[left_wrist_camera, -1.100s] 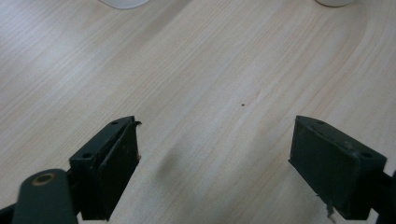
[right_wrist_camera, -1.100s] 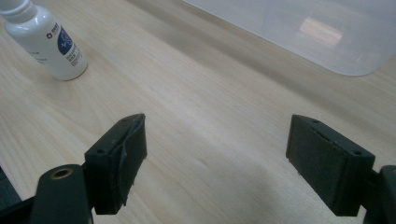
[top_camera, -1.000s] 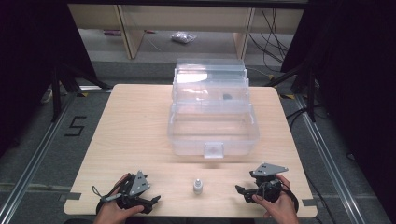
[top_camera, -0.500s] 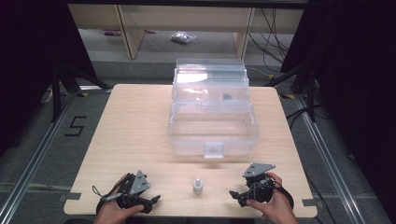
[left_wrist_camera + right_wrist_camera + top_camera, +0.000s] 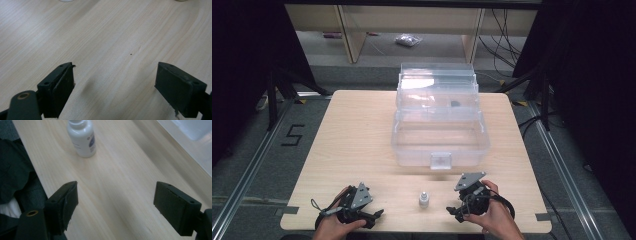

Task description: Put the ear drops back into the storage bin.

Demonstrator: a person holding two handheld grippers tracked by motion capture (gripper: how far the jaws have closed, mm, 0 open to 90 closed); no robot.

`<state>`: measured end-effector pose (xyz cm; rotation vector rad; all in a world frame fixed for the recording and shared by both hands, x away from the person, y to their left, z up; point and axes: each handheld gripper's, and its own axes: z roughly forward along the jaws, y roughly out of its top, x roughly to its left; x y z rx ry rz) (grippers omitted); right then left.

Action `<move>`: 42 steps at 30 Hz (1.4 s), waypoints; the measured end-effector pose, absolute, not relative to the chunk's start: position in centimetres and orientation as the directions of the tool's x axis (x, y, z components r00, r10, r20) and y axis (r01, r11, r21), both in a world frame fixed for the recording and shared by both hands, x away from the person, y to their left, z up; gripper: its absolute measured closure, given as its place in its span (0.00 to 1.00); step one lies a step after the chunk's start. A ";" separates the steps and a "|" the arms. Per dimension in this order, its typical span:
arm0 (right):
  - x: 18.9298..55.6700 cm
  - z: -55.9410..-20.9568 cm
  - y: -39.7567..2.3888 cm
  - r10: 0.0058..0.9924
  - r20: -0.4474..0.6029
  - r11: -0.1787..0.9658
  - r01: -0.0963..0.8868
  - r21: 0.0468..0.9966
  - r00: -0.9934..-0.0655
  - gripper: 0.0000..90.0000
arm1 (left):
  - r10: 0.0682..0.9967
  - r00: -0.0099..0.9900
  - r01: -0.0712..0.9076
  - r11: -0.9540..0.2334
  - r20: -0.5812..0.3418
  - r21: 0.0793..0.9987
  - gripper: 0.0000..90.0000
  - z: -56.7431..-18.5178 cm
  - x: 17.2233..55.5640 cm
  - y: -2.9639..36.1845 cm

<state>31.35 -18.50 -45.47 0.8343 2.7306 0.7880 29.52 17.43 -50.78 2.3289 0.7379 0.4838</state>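
Now small white bottle (image 5: 424, 199) stands upright near table (image 5: 357, 140) front edge, between grippers. Right gripper (image 5: 460, 208) close beside it, jaws spread, empty. Left gripper (image 5: 373, 216) jaws spread too. Open clear box (image 5: 439, 135) waits farther back. Likely next: right jaws reach left, pinch bottle.

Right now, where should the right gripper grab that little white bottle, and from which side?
Across the body of the small white bottle, below the cap: it stands upright, apart from the clear box. Probably come in level from its right, where the right gripper sits, jaws open.

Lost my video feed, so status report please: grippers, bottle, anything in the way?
Left gripper open, empty, low over table. Right gripper open, empty, beside small white bottle. Bottle upright, untouched, between both. Clear box open behind; path clear.
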 end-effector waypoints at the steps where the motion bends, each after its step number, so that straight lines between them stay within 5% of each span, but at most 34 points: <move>1: 31.3 -45.4 -18.1 0.557 -0.020 0.708 0.463 0.534 -0.830 0.23 | 0.605 0.782 0.376 -0.650 0.151 0.660 0.17 -50.7 29.5 17.5; 42: 33.6 -44.5 -10.1 0.290 -0.073 0.900 0.246 0.361 -0.954 0.43 | 0.619 0.772 0.379 -0.634 0.148 0.674 0.17 -50.8 29.5 17.3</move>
